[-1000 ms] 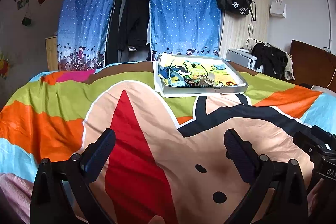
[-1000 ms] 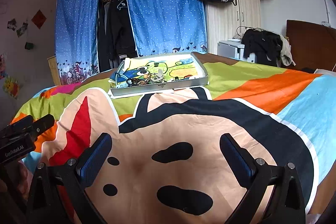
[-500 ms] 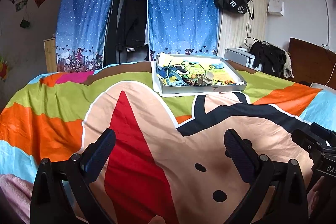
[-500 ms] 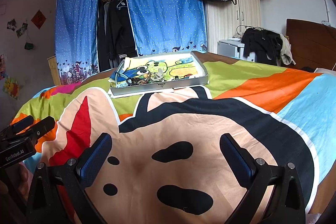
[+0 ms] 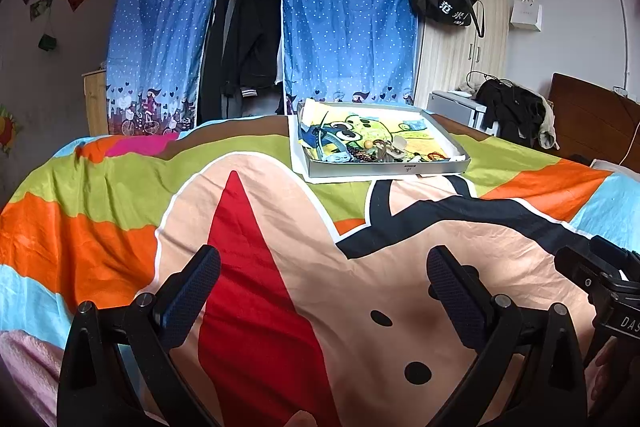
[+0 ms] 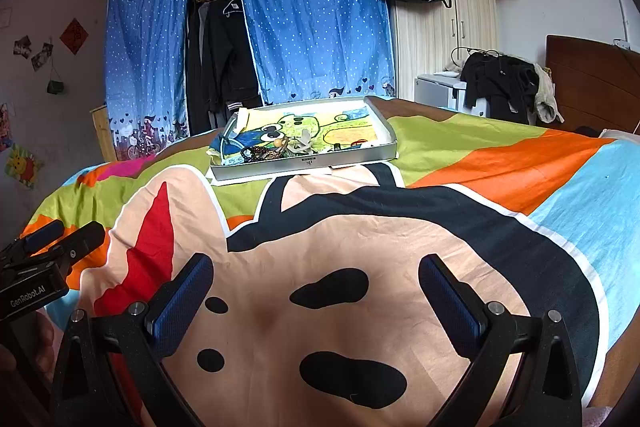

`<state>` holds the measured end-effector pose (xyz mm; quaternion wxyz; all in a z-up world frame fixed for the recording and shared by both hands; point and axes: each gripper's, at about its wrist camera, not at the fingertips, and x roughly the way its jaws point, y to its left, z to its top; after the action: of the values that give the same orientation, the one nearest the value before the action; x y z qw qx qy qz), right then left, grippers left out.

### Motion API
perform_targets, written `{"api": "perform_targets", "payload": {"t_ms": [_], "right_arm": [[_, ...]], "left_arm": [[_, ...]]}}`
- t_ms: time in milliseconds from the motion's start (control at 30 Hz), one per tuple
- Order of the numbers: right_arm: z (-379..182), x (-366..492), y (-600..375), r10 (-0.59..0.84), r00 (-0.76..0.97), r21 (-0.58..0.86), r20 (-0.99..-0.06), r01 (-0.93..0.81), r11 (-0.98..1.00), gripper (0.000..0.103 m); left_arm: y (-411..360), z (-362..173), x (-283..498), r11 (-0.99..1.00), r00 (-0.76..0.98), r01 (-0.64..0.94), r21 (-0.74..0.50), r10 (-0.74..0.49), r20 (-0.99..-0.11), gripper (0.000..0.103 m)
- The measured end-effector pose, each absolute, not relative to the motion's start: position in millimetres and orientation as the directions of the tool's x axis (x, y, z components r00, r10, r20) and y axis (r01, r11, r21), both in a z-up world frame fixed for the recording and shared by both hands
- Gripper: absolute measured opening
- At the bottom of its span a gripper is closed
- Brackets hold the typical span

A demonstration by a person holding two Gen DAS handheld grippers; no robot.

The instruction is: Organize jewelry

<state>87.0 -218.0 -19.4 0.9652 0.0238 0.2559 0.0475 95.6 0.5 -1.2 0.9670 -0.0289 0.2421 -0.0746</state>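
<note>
Nearest the cameras, both tongs stand wide apart and hold nothing. The left tongs (image 5: 323, 281) hover low over the cartoon-print bedspread (image 5: 280, 267), above its red patch; the right tongs (image 6: 316, 285) hover beside them over the peach area with black spots. Each shows at the edge of the other's view, so the 2 sit side by side at the near end of the bed, well apart from the task's things.

Farther along the bed lies a shallow grey tray (image 5: 384, 169) lined with a bright cartoon picture. The jewelry (image 5: 372, 153) sits inside it as a loose cluster against the near wall: dark bead strands, a pale piece and something blue at the left. The single pieces are too small to tell apart, and nothing of the sort shows on the bedspread outside the tray.

Judged from this, the scene fits either tongs about to reach out to sort the heap or tongs drawn clear of a tray already filled. Any further handling calls for a long reach forward and a narrow, careful pinch on 1 small strand.

Behind stand blue curtains (image 5: 344, 19) and a wardrobe.
</note>
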Motion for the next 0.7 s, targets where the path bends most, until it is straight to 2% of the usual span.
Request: {"api": "perform_targets", "payload": {"t_ms": [700], "right_arm": [[-18.7,87.3,-217.5,0.104,0.864,0.071,-0.493,-0.079,0.994,0.103]], "left_arm": [[0.7,-1.4,95.6,0.987,0.869,0.134,-0.088,-0.16,-0.468,0.101]]}}
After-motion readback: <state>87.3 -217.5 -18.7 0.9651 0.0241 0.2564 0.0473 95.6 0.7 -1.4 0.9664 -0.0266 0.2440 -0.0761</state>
